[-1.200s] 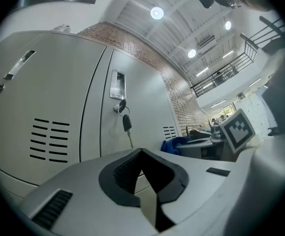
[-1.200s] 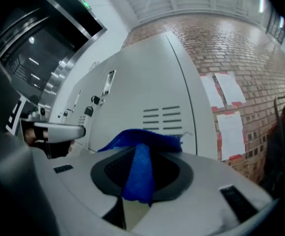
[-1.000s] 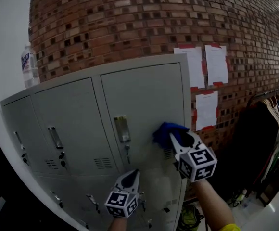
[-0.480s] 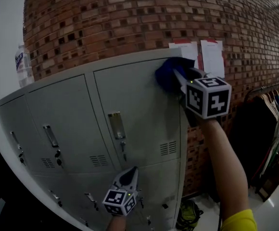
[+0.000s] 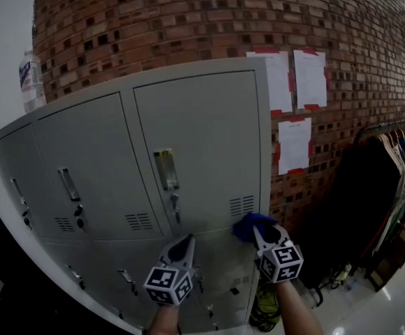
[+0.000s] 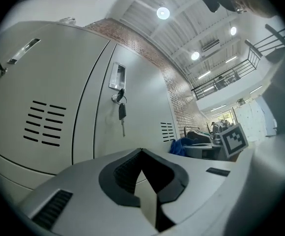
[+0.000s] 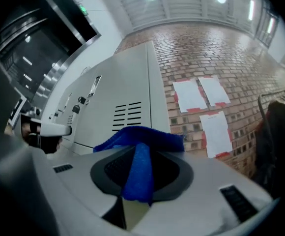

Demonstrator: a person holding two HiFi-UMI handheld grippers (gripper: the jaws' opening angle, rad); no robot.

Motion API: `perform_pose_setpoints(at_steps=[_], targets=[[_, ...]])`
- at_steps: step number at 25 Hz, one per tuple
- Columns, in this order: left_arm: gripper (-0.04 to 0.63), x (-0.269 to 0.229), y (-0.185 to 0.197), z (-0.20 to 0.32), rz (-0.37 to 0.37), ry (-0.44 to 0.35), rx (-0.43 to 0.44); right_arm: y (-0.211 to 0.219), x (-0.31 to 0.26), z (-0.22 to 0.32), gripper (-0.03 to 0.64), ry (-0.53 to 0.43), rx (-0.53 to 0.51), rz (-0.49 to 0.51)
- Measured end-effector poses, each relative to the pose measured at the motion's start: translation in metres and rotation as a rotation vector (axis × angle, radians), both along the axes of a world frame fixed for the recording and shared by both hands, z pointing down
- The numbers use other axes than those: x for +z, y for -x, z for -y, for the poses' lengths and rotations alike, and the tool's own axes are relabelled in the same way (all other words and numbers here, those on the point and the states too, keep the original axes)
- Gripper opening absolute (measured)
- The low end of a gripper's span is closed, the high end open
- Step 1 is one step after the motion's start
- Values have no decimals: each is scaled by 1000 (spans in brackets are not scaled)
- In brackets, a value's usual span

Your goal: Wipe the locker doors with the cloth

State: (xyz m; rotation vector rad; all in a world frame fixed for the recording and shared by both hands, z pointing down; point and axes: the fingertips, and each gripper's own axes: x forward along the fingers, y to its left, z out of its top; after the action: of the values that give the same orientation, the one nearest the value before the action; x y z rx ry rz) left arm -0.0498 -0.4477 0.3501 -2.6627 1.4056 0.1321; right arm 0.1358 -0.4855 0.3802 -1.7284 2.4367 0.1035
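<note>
A bank of grey lockers (image 5: 202,124) stands against a brick wall. My right gripper (image 5: 260,233) is shut on a blue cloth (image 5: 248,224), which presses against the lower right corner of the rightmost upper door, just below its vent slots (image 5: 241,206). In the right gripper view the cloth (image 7: 141,140) bunches over the closed jaws, with the door (image 7: 128,92) right behind it. My left gripper (image 5: 182,247) hangs lower and to the left before the lower doors, shut and holding nothing. The left gripper view shows the cloth (image 6: 182,145) off to the right.
A key (image 5: 175,204) hangs in the lock under the door's handle (image 5: 162,169). On the locker top at the left stands a plastic bottle (image 5: 28,75). Paper sheets (image 5: 293,82) are taped to the bricks. To the right is a clothes rack (image 5: 391,166), with a bag (image 5: 264,306) on the floor.
My right gripper carried the cloth up to the door's top right corner, then down its right edge to below the vents. The left gripper barely moved.
</note>
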Motion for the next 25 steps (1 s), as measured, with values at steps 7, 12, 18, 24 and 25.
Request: perform_pose_setpoints(at_steps=[7, 12, 18, 24, 25], targets=[[-2, 1, 16, -10, -3, -5, -33, 10, -53, -41, 101, -36, -84, 91], [-2, 18, 46, -38, -17, 27, -77, 48, -47, -127, 101, -88, -142, 59], [-2, 58, 66, -94, -28, 81, -125, 72, 2, -175, 101, -53, -190, 58], [-2, 84, 92, -111, -22, 107, -184, 81, 30, -164, 101, 4, -212, 40], [-2, 86, 94, -111, -25, 108, -190, 83, 30, -163, 101, 8, -213, 46]])
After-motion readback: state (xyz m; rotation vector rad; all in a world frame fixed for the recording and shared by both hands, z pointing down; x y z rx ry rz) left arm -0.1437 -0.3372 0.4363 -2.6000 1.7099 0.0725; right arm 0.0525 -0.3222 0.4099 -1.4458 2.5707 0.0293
